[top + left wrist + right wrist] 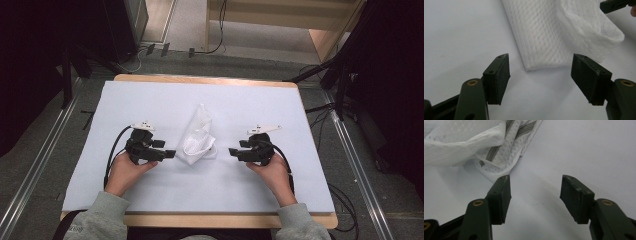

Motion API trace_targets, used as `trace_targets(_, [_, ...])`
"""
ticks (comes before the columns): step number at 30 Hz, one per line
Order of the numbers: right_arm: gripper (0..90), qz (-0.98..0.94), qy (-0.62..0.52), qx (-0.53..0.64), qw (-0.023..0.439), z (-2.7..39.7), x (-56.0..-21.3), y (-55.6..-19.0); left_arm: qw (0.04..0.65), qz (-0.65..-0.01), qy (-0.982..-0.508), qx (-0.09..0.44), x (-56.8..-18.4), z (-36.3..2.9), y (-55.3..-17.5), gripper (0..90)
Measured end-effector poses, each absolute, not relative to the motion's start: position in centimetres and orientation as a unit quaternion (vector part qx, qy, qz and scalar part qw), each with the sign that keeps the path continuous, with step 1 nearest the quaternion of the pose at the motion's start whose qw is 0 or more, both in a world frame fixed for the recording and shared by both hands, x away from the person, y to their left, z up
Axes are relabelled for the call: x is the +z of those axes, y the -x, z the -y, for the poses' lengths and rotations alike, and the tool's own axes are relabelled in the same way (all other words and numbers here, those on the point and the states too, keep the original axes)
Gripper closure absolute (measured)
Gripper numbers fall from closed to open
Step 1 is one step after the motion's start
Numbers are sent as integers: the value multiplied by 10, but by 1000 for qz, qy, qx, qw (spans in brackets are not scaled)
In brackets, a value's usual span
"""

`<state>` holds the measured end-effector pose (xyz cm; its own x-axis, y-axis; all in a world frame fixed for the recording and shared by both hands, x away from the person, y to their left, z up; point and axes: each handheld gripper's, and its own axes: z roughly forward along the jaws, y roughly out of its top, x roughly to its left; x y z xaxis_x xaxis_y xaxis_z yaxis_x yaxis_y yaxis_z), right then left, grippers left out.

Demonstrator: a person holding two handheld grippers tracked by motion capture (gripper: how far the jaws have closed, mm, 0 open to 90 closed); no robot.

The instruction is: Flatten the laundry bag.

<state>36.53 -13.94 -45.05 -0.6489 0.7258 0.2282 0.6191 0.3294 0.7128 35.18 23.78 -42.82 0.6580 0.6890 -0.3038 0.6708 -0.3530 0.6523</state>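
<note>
cloth: a white mesh cloth [198, 137] lying crumpled in the middle of the tabletop [150, 100], between the two tongs, partly folded over itself with one end pointing away from the person

feel: my guess is super light and floppy, zero stiffness, so it'll sag and drape the second it's lifted. The open weave should give the pads decent bite, not slippery I'd think

where to grab: the folded near edge [544, 65] looks like the easiest pinch from the left gripper view, since it's a clean doubled lip sitting flat. From the right gripper view the loose corner with the grey stripes [499, 170] is nearest

left tongs [171, 153]: spread wide, nothing in them, pointing inward at the cloth and close to its near edge, not touching as far as I can tell

right tongs [233, 151]: also spread and empty, aimed inward, just beside the cloth

hands: both held low over the tabletop, forearms coming in from the bottom, mirrored on either side
</note>
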Motion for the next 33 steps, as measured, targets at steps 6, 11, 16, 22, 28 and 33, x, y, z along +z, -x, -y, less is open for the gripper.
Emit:
trace_targets(6, [423,-822,-411,390,56,135,-452,-364,395,-402,-826,27,-426,-242,-350,389])
trace_targets(11, [432,-824,-409,387,56,132,-454,-362,400,-410,-819,27,-425,-245,-350,392])
trace_targets(16, [446,-831,-401,381,56,127,-456,-362,392,-414,-821,20,-428,-246,-349,402])
trace_targets(22, [454,-835,-395,378,58,124,-457,-361,388,-410,-825,25,-427,-244,-346,394])
trace_targets(28, [460,-836,-395,377,55,124,-457,-361,387,-405,-828,31,-426,-242,-344,387])
trace_targets(33, [457,-837,-392,378,56,121,-457,-361,388,-406,-826,36,-425,-244,-342,371])
